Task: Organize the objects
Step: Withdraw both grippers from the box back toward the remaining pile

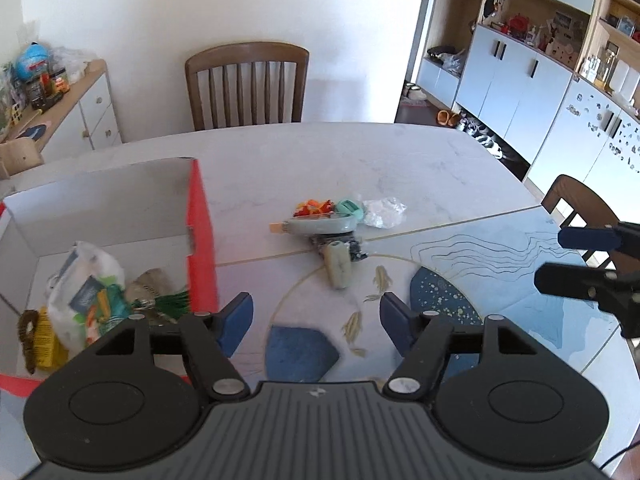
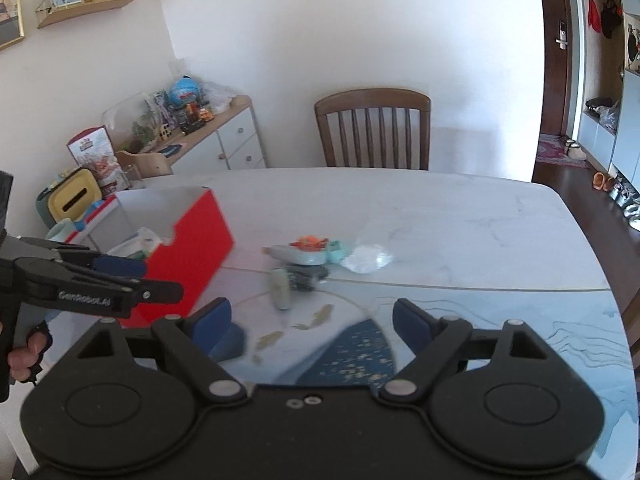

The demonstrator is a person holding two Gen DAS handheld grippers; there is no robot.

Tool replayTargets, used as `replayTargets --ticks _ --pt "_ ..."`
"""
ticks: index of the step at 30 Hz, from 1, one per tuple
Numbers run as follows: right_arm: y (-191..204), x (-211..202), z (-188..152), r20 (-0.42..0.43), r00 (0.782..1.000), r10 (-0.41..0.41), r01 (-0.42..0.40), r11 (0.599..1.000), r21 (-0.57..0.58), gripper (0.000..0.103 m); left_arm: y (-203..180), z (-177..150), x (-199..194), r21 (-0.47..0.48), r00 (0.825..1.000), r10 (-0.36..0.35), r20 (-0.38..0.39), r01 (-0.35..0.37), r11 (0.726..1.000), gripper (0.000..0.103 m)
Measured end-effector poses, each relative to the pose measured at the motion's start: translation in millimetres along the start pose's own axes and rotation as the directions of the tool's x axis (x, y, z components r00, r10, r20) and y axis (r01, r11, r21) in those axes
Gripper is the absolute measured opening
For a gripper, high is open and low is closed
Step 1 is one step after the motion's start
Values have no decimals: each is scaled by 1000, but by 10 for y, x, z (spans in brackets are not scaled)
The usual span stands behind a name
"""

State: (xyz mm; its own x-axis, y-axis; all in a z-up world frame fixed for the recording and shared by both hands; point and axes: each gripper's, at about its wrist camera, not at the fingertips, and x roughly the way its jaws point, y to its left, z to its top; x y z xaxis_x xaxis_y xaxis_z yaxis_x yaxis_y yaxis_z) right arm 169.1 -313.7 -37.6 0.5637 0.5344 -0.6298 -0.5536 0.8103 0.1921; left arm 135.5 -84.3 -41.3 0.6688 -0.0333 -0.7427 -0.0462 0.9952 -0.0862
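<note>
Clutter (image 1: 340, 232) sits mid-table in a small heap, just right of the red-sided box (image 1: 200, 236) and clear of both claws. Starting at the left: the box already holds a white plastic bag (image 1: 86, 280), something green and bristly, a brown and yellow item in the near corner. Moving right, the left gripper (image 1: 316, 320) hangs over the table with its blue pads spread wide, nothing between them. Ahead of it lies a pale grey-green oblong piece (image 1: 338, 268), nearest of the heap; behind it a longer grey-green item, orange bits (image 1: 314, 207), a mint-coloured object (image 1: 349, 209) and a crumpled clear wrapper (image 1: 384, 212). Far right, the right gripper (image 2: 308, 324) is also spread wide and empty.

All of it looks light. The oblong piece seems rigid, so pinch it across its narrow waist. The wrapper is limp and slippery; grab a bunched fold. The orange bits may scatter.

Only the left wrist view looks down into the box. Only the right wrist view shows a hand (image 2: 24, 356) on the left tool's trigger.
</note>
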Motion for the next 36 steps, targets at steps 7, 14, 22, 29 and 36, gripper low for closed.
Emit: replayTargets --ticks 7,14,22,29,36 --pt "-307 217 111 -16 1000 -22 23 1000 11 87 -145 39 274 6 1000 21 -1 -21 1000 86" --pt "-461 599 252 -33 999 -34 33 999 -23 87 -195 56 592 -7 1000 12 -7 -12 1000 96" --pt "-606 1226 324 -112 993 -30 25 999 -45 86 -192 46 985 3 1000 14 -6 -14 1000 99" --pt "-672 1640 335 -178 984 -10 -2 998 -66 85 -156 41 1233 5 999 39 -12 -39 999 99" --pt "-669 1945 389 -202 979 9 -30 994 -102 84 -189 50 1390 15 997 73 -16 -72 997 99"
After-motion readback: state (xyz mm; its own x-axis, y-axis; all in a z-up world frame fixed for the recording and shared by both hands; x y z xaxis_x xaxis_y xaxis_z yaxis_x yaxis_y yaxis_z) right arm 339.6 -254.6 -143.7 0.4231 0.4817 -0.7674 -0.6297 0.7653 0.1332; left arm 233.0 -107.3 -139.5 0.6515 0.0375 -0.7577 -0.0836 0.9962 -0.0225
